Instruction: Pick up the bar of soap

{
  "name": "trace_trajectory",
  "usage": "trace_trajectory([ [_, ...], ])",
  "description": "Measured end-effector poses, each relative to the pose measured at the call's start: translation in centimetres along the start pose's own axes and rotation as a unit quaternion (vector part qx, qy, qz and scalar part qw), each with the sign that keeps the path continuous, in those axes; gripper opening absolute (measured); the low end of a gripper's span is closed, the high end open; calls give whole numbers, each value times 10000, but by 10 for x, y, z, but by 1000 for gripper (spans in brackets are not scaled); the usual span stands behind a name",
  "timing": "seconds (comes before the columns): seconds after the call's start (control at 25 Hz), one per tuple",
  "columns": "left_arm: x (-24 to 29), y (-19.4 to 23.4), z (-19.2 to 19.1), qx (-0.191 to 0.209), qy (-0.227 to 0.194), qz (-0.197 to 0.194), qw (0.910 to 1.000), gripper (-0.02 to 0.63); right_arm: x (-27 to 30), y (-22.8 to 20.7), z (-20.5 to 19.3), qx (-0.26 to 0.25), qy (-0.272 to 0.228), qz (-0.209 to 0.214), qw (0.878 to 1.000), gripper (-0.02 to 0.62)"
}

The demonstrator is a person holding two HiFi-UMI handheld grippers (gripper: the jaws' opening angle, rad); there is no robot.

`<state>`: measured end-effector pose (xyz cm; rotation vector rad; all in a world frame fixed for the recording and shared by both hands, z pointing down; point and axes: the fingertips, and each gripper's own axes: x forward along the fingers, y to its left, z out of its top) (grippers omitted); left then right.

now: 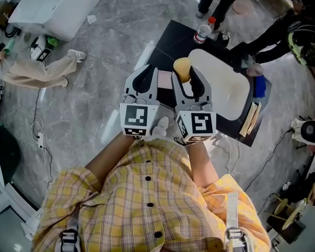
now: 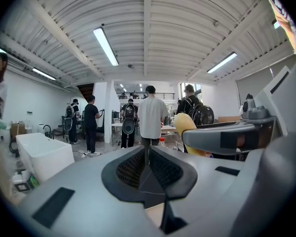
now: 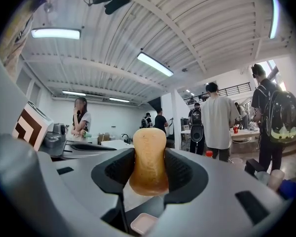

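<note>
The bar of soap [image 1: 181, 69] is a yellowish, rounded block that stands upright between the pads of my right gripper [image 1: 189, 79], which is shut on it. In the right gripper view the soap [image 3: 149, 159] fills the gap between the two black pads and sticks out past them. My left gripper [image 1: 145, 79] is held beside it on the left, its jaws shut on nothing. In the left gripper view the pads [image 2: 138, 168] meet at the middle, and the soap [image 2: 185, 124] shows to the right in the other gripper. Both grippers are raised above the floor.
Below lies a black mat [image 1: 168, 41] with a white oval tray [image 1: 226, 85], a red-capped bottle [image 1: 202, 33], a blue item [image 1: 259, 86] and a small pink block [image 1: 164, 81]. A white tub [image 1: 52, 7] stands far left. People stand at the mat's far side. Cables run over the floor.
</note>
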<state>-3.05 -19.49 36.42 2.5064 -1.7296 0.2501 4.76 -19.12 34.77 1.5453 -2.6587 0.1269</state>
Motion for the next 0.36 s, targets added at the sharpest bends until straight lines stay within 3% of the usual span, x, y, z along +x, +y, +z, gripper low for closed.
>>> trace_trajectory([
  [0.36, -8, -7, 0, 28, -17, -1, 10000, 25, -9, 4, -6, 63, 70, 30, 10000, 206],
])
